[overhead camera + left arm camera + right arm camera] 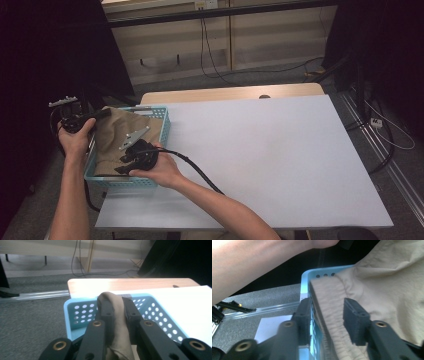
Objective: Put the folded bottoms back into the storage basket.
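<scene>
A light blue perforated basket (165,125) stands at the table's left edge with a tan cloth (119,129) bundled inside. My left gripper (105,114) comes in over the basket's far left corner. In the left gripper view it (117,303) is shut on a raised fold of the tan cloth (118,323), with the basket's wall (80,312) beyond. My right gripper (125,164) lies low in the basket's near part. Its jaws (327,308) stand open astride the cloth's ribbed band (329,300) and the basket wall (312,275); one jaw is outside the wall.
The white table top (260,150) stretches to the right of the basket, with a wooden strip (225,93) along its far edge. The right gripper's cable (200,175) trails across the table. Grey floor, cables and a metal rail (380,145) lie around the table.
</scene>
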A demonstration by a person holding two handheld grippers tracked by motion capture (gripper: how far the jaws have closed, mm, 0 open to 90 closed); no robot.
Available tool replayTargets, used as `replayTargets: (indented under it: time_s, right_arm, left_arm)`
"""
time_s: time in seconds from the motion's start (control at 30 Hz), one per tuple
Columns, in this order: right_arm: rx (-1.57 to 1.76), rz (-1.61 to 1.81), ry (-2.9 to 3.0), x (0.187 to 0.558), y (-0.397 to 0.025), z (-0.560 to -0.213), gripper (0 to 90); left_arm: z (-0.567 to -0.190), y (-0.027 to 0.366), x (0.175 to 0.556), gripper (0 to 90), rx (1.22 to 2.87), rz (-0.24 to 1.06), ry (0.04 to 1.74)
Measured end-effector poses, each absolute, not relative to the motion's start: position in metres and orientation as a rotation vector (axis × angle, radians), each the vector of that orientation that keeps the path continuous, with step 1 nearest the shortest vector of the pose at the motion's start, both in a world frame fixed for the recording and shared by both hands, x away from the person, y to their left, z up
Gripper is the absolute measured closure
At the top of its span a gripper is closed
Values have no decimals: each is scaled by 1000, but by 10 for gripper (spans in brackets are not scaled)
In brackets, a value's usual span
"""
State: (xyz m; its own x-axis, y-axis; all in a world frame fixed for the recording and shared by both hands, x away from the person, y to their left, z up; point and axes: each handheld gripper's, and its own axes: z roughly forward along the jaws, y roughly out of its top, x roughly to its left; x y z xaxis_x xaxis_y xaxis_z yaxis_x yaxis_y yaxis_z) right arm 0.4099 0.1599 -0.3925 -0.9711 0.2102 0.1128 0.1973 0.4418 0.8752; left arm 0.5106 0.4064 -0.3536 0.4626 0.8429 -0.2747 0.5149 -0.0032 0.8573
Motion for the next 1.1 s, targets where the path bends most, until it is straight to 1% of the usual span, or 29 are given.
replayTargets:
  time_s: [0.17, 0.3, 0.47, 0.6, 0.63, 0.7, 0.73, 0.93, 1.0, 1.1]
  right_arm:
    - [391, 1601, 2652, 412, 156, -395, 526]
    - [410, 1607, 2641, 415, 151, -395, 511]
    - [424, 1606, 2631, 417, 146, -395, 500]
    - [434, 1605, 2624, 417, 143, -394, 494]
    - [440, 1604, 2620, 417, 140, -395, 481]
    - [443, 1603, 2620, 418, 139, -395, 478]
    - [457, 1604, 2617, 419, 136, -396, 459]
    - [461, 1603, 2618, 420, 130, -397, 407]
    - [473, 1626, 2604, 419, 128, -397, 371]
    - [480, 1629, 2594, 419, 125, -398, 360]
  left_arm:
    - [-354, 401, 512, 817, 1670, 387, 1177]
    - [-352, 397, 513, 817, 1670, 383, 1160]
    - [-344, 385, 512, 817, 1670, 376, 1092]
    - [-346, 383, 515, 815, 1685, 425, 1129]
    - [-350, 382, 518, 813, 1717, 453, 1156]
    - [-352, 381, 519, 813, 1721, 463, 1168]
    - [-356, 381, 522, 811, 1737, 481, 1183]
    - [-367, 379, 529, 795, 1746, 510, 1239]
    - [-372, 380, 532, 792, 1746, 501, 1265]
    - [-376, 379, 534, 792, 1763, 502, 1284]
